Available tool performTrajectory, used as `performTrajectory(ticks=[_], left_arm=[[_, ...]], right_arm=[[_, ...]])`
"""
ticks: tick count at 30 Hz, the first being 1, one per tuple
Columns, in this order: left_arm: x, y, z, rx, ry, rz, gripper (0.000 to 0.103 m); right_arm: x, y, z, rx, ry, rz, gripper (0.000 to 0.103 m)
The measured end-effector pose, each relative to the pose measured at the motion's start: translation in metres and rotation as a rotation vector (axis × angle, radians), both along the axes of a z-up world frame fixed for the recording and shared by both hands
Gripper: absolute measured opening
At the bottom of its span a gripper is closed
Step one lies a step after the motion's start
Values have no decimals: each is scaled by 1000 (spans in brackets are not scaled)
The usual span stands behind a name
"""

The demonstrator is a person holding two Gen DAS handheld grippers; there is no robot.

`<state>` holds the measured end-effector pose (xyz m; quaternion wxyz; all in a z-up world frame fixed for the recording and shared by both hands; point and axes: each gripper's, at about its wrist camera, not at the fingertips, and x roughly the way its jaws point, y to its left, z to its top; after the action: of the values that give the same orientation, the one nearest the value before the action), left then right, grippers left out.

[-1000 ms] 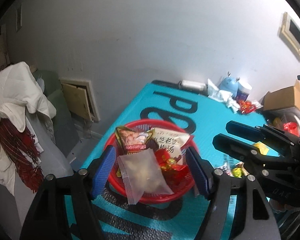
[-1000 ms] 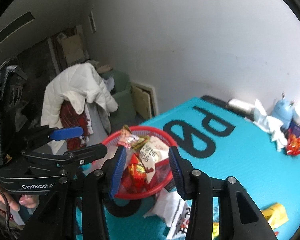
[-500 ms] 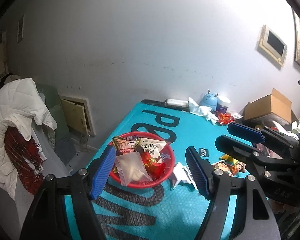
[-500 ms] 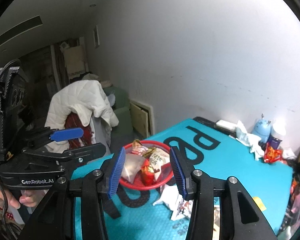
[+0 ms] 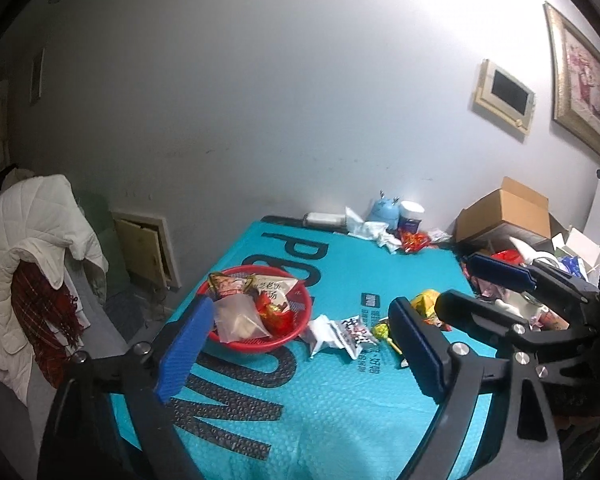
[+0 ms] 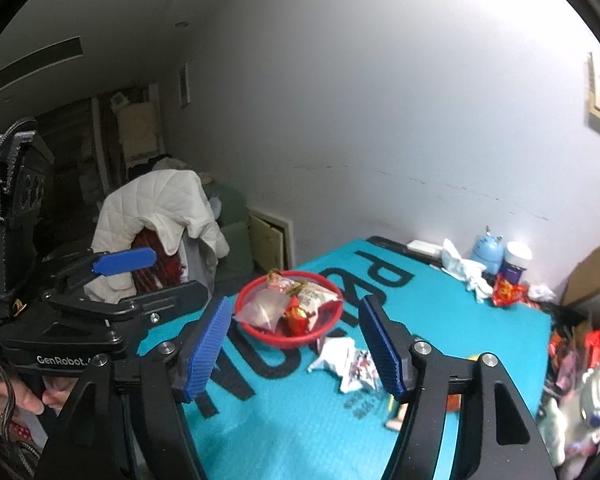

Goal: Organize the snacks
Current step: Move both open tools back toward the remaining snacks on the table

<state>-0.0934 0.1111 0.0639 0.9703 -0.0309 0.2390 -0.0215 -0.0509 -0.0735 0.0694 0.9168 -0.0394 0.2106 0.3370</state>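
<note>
While both tilt downward, the left claw (image 5: pixel 300 344) and right claw (image 6: pixel 296 348) have just been opening, empty.

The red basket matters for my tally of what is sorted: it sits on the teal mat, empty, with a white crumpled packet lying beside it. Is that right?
Not quite. The red basket is not empty: it holds several snack packets, among them a clear pouch. The rest stands: it sits on the teal mat, and the white crumpled packet lies beside it. The left wrist view shows this plainly.
</note>
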Motion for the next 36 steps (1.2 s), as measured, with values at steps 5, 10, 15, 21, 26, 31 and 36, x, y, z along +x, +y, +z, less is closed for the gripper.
performTrajectory(ticks=[5,10,15,21,26,31,36], left_arm=[[-3,-12,-3,-13,19,-60,90],[0,-27,-8,-18,43,-129,90],[8,-42,-18,-13,62,-185,90],[24,-56,-33,-29,127,-226,90],[42,-68,-43,-37,158,-249,90],[63,-78,-53,-51,204,-279,90],[89,-82,-63,-59,237,-284,90]], right_arm=[[-13,-15,0,-16,-2,-55,68],[-21,-31,-4,-12,19,-117,69],[-21,-46,-14,-12,38,-177,69],[-7,-65,-29,-28,79,-224,69],[9,-77,-40,-38,112,-249,69],[32,-87,-51,-40,145,-277,69],[59,-93,-63,-40,192,-305,69]])
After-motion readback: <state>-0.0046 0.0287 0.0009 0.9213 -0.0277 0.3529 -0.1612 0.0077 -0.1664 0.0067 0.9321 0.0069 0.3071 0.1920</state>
